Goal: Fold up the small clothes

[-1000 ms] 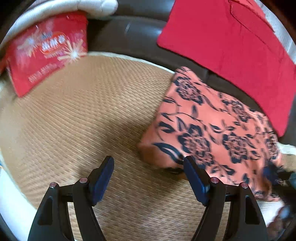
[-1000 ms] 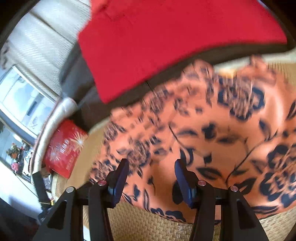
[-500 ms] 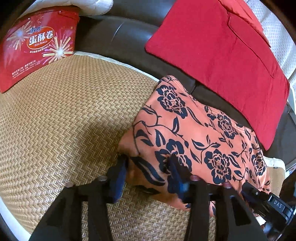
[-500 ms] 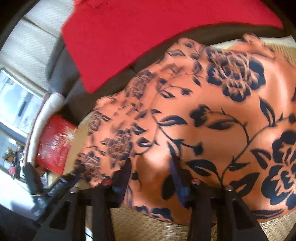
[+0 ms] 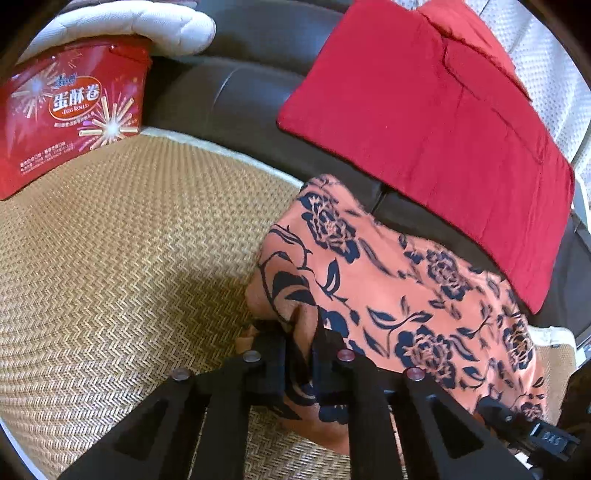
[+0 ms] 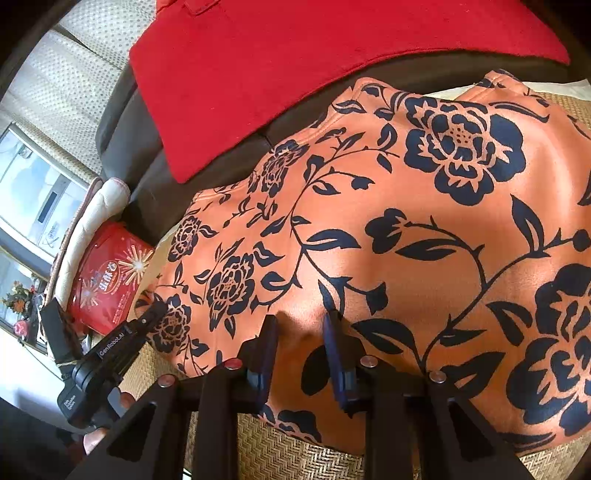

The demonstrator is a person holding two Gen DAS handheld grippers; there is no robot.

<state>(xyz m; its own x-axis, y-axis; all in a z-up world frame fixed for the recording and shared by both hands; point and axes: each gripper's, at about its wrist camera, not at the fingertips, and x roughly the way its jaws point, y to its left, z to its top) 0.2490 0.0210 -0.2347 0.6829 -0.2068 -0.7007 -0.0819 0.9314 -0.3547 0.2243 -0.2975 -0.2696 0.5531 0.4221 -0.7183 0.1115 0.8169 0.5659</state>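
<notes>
An orange garment with dark blue flowers (image 5: 406, 295) lies on a woven straw mat (image 5: 110, 277), its far edge against a dark sofa back. My left gripper (image 5: 297, 332) is shut on the garment's near left corner, and the cloth puckers up between the pads. In the right wrist view that gripper (image 6: 157, 312) shows at the garment's left end. My right gripper (image 6: 301, 325) sits on the near edge of the same garment (image 6: 424, 221). Its jaws are closing, with a raised fold of cloth squeezed between the pads.
A red egg-roll tin (image 5: 70, 122) stands at the mat's far left under a white cushion (image 5: 122, 26). A red cloth (image 5: 424, 122) lies on the dark sofa back (image 5: 236, 85) behind the garment. A person's hand (image 6: 96, 439) holds the left gripper.
My left gripper moved onto the garment's corner and closed on it. The right jaws narrowed around a fold of the cloth, which bunched up between them.
</notes>
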